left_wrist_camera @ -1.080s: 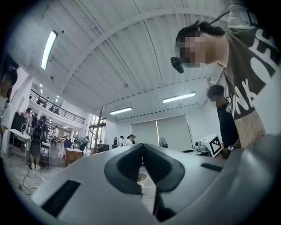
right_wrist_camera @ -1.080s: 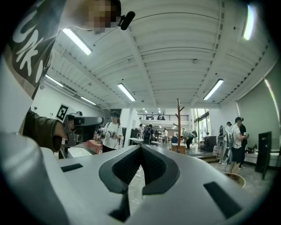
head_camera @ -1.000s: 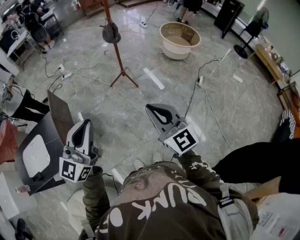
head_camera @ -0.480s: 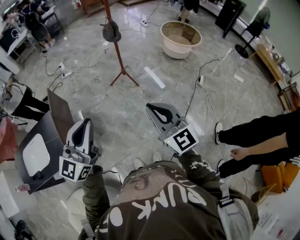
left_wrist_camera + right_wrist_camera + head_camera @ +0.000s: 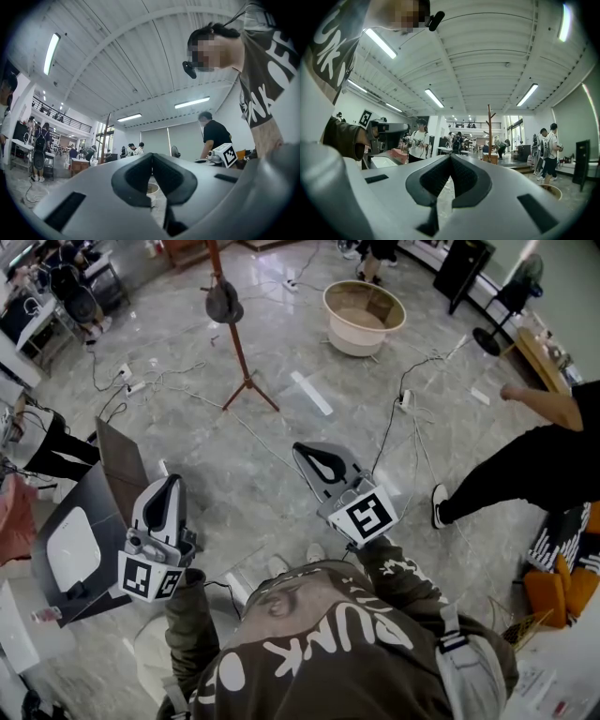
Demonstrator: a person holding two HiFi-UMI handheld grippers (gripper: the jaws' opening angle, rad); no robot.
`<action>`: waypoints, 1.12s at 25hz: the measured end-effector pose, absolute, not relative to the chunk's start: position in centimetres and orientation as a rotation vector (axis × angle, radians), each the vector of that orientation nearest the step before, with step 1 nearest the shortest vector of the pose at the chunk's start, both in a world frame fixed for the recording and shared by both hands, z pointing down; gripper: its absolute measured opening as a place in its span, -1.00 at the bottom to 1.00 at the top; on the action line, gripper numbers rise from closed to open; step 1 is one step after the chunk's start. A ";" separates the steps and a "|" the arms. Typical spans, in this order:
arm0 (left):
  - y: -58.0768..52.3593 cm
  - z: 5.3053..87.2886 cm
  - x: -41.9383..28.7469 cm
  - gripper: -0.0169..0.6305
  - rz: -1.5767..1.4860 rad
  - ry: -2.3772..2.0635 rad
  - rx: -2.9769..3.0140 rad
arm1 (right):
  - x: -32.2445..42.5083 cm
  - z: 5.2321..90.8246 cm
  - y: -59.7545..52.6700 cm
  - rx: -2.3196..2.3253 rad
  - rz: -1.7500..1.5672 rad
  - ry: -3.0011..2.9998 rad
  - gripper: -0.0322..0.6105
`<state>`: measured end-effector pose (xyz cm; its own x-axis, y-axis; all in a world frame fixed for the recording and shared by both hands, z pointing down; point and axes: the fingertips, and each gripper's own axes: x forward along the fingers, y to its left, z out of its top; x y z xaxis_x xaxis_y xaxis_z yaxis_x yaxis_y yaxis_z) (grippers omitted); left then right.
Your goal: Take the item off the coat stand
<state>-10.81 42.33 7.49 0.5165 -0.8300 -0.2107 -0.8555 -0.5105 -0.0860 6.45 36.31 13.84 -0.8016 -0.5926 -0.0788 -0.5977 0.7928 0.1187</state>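
The coat stand is a brown pole on tripod feet, far ahead on the marble floor. A dark grey hat hangs on it. Both grippers are held low near my body, well short of the stand. My left gripper is shut and holds nothing; its tips meet in the left gripper view, where the stand's pole shows far off. My right gripper is also shut and empty, its tips touching, and the stand rises in the distance beyond them.
A beige round tub stands right of the stand. Cables and power strips trail over the floor. A dark board with a white device sits at my left. A person in black is walking at the right. A fan stands far right.
Both grippers have stayed nearly still and shut. The person at the right has walked further into view and across the floor.
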 end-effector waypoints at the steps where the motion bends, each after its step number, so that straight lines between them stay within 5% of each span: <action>1: 42.5 7.6 -11.2 -0.93 0.213 1.447 -2.574 | 6.1 14.0 36.4 -0.977 0.217 2.938 -0.88; 8: 41.9 7.6 -11.0 -0.93 0.201 1.444 -2.572 | 6.2 14.1 35.5 -0.958 0.195 2.929 -0.85; 10: 41.7 7.4 -10.9 -0.93 0.197 1.444 -2.570 | 5.7 14.6 35.2 -0.898 0.143 2.961 0.29; 13: 41.4 7.2 -10.2 -0.93 0.188 1.446 -2.567 | 6.0 15.3 34.5 -0.891 0.133 2.998 0.63; 28: 39.2 7.3 -4.2 -0.93 0.103 1.449 -2.577 | 11.4 14.9 31.5 -0.891 0.186 2.993 0.79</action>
<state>-4.15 39.23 7.33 0.5217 -0.8399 -0.1496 -0.8526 -0.5074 -0.1250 11.37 31.46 14.92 -0.8376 -0.5443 -0.0467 -0.5459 0.8306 0.1101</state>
